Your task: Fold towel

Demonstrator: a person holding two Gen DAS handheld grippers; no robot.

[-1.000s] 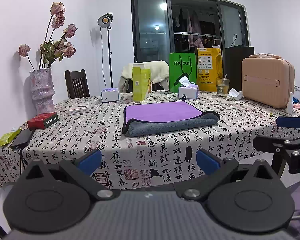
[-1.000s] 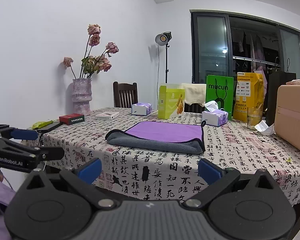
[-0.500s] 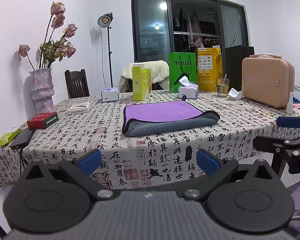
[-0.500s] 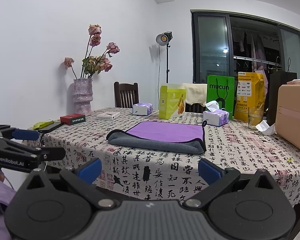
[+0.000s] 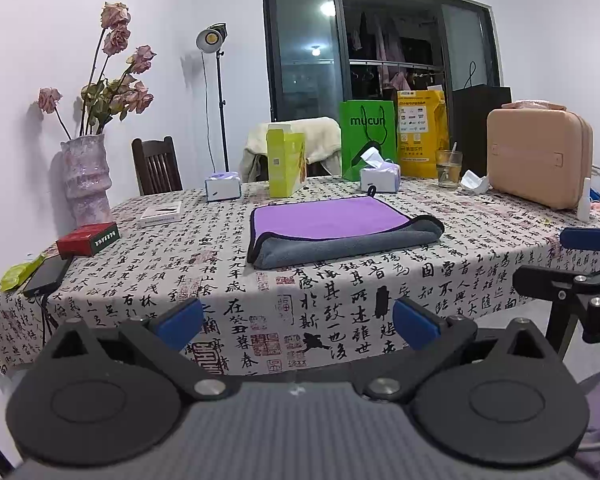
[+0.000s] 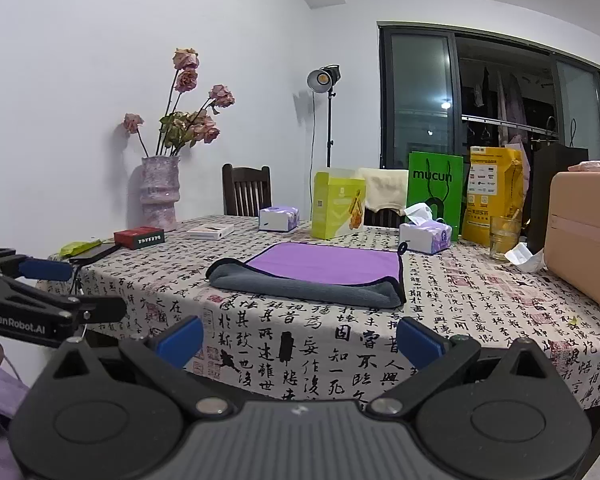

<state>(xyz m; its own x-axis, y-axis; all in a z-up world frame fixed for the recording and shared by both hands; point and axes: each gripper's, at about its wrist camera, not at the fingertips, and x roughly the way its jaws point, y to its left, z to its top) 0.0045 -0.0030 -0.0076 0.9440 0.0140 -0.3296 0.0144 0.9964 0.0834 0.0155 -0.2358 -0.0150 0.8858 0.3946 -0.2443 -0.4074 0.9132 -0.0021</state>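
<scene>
A purple towel with a grey underside (image 5: pixel 332 226) lies folded on the patterned tablecloth (image 5: pixel 228 272), its grey fold toward me; it also shows in the right wrist view (image 6: pixel 320 270). My left gripper (image 5: pixel 298 322) is open and empty, held in front of the table's near edge, well short of the towel. My right gripper (image 6: pixel 300 340) is open and empty too, off the table's front edge. Each gripper shows at the side of the other's view.
A vase of dried roses (image 5: pixel 86 176), a red box (image 5: pixel 87 239) and a phone (image 5: pixel 48 276) stand at the left. Tissue boxes (image 5: pixel 380 178), a yellow-green carton (image 5: pixel 286 164), bags, a glass (image 5: pixel 449 168) and a pink case (image 5: pixel 540 158) line the back and right.
The right gripper has drifted slightly, shifting its view a little. The left gripper and the towel have not moved.
</scene>
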